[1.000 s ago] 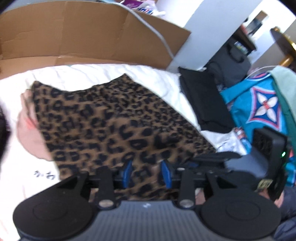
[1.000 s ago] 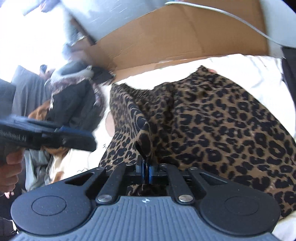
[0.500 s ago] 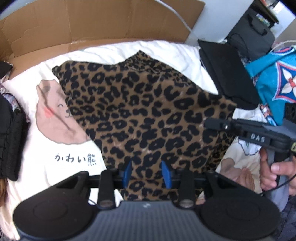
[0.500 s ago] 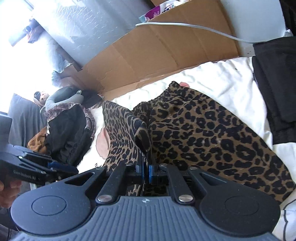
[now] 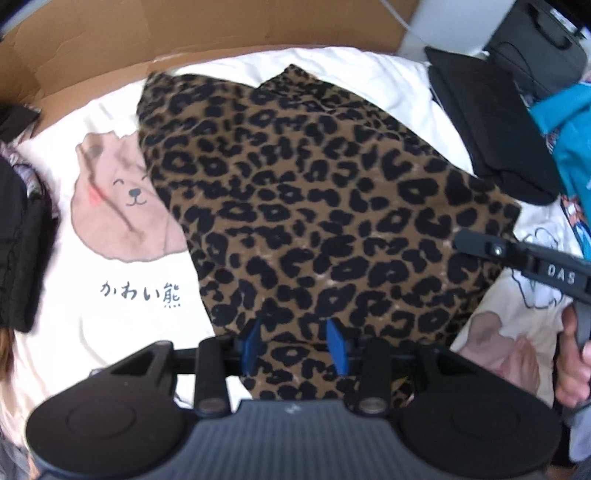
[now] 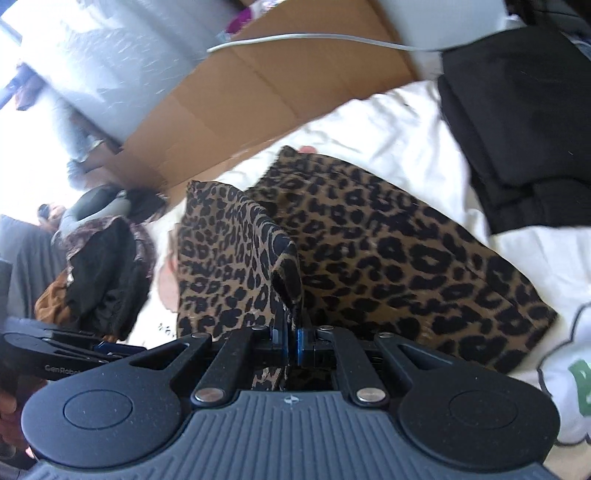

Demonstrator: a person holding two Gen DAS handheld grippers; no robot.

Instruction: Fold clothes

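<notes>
A leopard-print garment (image 5: 314, 192) lies spread on the white bed sheet (image 5: 92, 314). My left gripper (image 5: 293, 343) points steeply down over its near edge. Its jaws are opening, with the cloth running between the blue pads (image 5: 251, 343), which stand apart from it. My right gripper (image 6: 291, 332) is shut on a lifted fold of the garment (image 6: 388, 251), which rises as a ridge in front of the jaws. In the left wrist view the right gripper (image 5: 465, 242) reaches in over the garment's right edge, a hand behind it.
A cardboard sheet (image 5: 184, 33) stands behind the bed. A black folded garment (image 5: 491, 122) lies at the right, a teal cloth (image 5: 569, 122) beyond it. A dark clothes pile (image 6: 107, 273) sits at the left. A white cable (image 6: 314, 37) crosses the cardboard. The sheet shows a bear print (image 5: 122, 206).
My left gripper has tipped downward and now looks almost straight down on the garment. My right gripper has moved sideways and rolled, still pinching the raised fold.
</notes>
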